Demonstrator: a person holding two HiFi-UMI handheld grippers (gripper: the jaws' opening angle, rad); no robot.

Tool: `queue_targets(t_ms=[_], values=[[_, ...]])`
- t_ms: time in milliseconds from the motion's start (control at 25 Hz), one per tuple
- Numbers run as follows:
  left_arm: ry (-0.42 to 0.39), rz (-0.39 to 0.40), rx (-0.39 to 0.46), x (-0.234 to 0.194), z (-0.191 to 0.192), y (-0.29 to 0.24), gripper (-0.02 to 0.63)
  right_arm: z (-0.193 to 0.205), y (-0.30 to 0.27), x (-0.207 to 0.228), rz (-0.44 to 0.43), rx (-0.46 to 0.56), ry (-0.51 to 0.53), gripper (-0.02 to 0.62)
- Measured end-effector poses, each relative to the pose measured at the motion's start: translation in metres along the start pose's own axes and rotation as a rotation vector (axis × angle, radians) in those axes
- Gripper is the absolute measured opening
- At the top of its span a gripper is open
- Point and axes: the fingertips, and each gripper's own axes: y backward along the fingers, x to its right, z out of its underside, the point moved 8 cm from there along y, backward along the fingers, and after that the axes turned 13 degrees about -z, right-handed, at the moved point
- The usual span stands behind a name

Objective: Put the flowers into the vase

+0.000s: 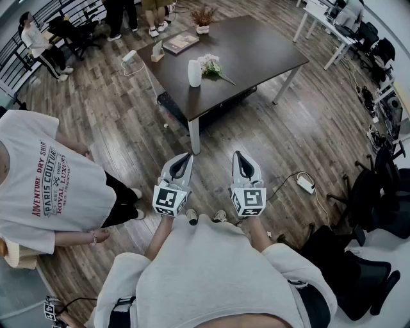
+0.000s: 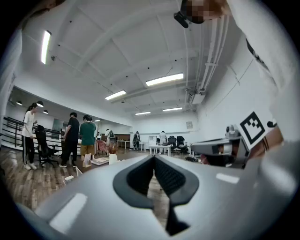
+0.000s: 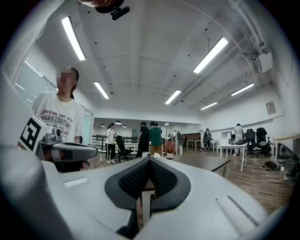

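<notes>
The flowers (image 1: 211, 65), a small bunch of pale soft blooms with green leaves and a thin stem, lie flat on the table top, just beside the vase and not inside it; whether they touch it I cannot tell. The vase (image 1: 194, 73) is a smooth white cylinder, a little rounded, and it stands upright near the table edge that faces the person. Both rest on a dark brown rectangular table (image 1: 256, 45) with a matte top and slim pale legs. Farther back on the same top there is a flat book with a light cover (image 1: 180, 43) and a small white pot with a dry reddish plant (image 1: 203, 18). The table stands on a floor of brown wooden planks (image 1: 288, 128) with a clear grain. Well apart from the table, low in the head view, the left gripper (image 1: 186, 155) and the right gripper (image 1: 238, 155) are held side by side and level. Each has a smooth grey plastic shell and black rubber pads with a fine dotted texture. In both gripper views the pads meet tip to tip, so both claws are closed with nothing between them. On the floor to the right lies a white power strip (image 1: 305, 184) with a black cable.
</notes>
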Motion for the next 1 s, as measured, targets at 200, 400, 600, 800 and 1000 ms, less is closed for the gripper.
queue_targets(t_ms=[200, 400, 600, 800, 1000], values=[[-0.004, -0.004, 0.002, 0.003, -0.003, -0.002, 0.011, -0.001, 0.004, 0.003, -0.021, 0.016, -0.028, -0.002], [-0.002, -0.021, 0.0, 0.005, -0.004, -0.009, 0.011, 0.0, 0.005, 0.009, -0.034, 0.022, -0.031, -0.002], [-0.007, -0.048, -0.003, 0.023, -0.006, -0.017, 0.011, 0.003, 0.016, 0.03, -0.051, 0.016, -0.034, -0.002], [-0.013, -0.069, -0.007, 0.046, -0.001, -0.028, 0.011, 0.012, 0.025, 0.052, -0.078, 0.008, -0.031, -0.002], [-0.011, -0.075, -0.017, 0.061, 0.003, -0.037, 0.011, 0.02, 0.026, 0.069, -0.088, -0.014, -0.03, -0.002]])
